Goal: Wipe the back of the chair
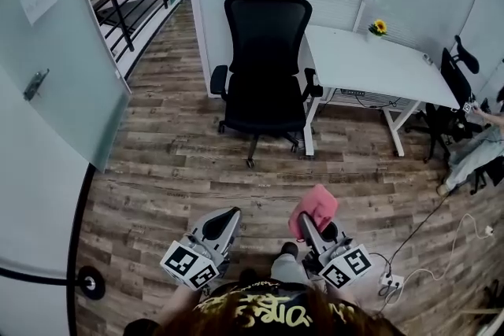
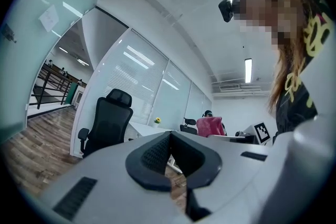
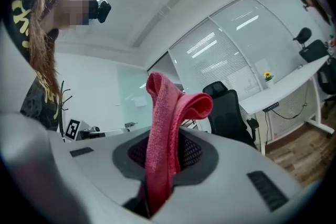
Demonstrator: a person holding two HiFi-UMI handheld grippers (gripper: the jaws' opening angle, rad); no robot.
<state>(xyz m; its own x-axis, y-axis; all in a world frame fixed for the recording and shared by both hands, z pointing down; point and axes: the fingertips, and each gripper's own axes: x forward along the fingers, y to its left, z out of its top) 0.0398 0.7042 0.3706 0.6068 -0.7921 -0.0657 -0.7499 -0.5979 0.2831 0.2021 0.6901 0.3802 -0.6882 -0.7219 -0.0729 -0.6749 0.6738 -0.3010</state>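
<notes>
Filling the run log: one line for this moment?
left gripper shut, empty | right gripper shut on pink cloth | chair ahead, untouched

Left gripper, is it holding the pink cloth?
No, the left gripper is empty; the right gripper holds the pink cloth.

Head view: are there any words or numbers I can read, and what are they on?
Paper on the glass door: too blurred to read.
Yellow print on the person's shirt: not readable.
Marker cubes: square patterns only, no words.
</notes>
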